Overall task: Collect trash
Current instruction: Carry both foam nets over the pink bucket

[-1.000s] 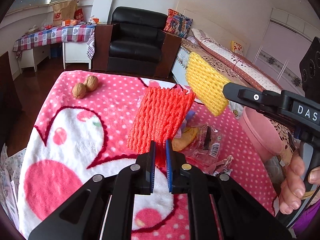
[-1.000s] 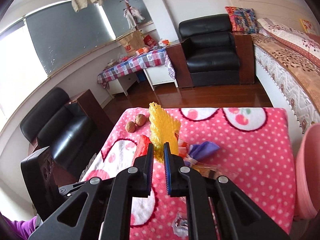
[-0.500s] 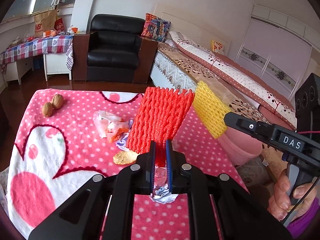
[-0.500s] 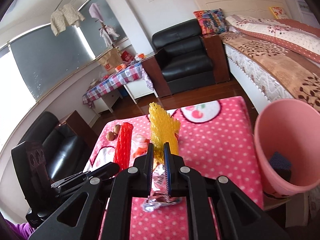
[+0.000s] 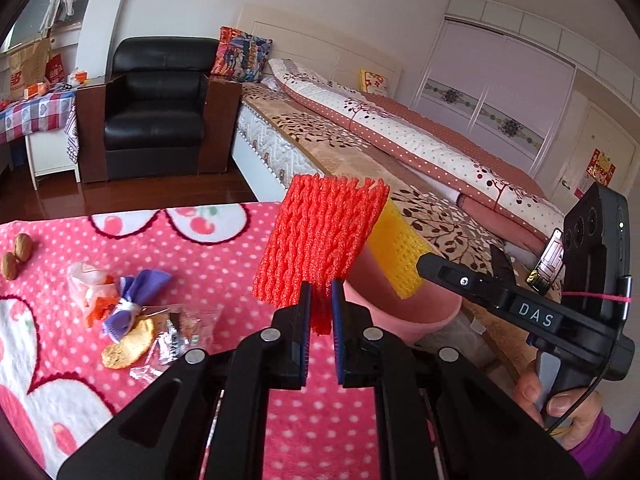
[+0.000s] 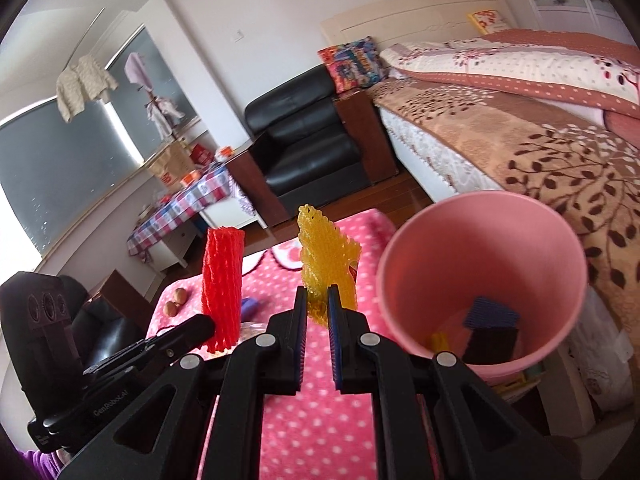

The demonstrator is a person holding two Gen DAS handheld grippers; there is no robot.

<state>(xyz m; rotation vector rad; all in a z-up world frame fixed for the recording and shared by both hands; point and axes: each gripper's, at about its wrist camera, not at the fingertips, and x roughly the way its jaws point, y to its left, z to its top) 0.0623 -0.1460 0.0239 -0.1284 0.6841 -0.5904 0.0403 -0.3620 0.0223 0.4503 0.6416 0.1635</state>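
My left gripper (image 5: 321,292) is shut on a red foam net sleeve (image 5: 320,240), held upright above the pink dotted blanket (image 5: 224,248). In the right wrist view that same red foam net sleeve (image 6: 222,288) stands to the left. My right gripper (image 6: 318,300) is shut on a yellow foam net sleeve (image 6: 326,268); the yellow foam net sleeve (image 5: 400,256) also shows behind the red one. A pink bin (image 6: 480,280) sits just right of the yellow sleeve, with dark and yellow scraps at its bottom. The pink bin (image 5: 400,312) lies partly hidden behind both sleeves.
Wrappers, a purple paper and a cracker form a pile (image 5: 132,320) on the blanket's left side, with two walnuts (image 5: 16,256) farther left. A bed (image 6: 540,128) runs along the right, a black armchair (image 5: 156,108) stands behind. A hand (image 5: 560,404) holds the right gripper's handle.
Both grippers have swung to the right across the blanket with their sleeves. The pink bin has come close in the right wrist view, and the trash pile has slid to the left.
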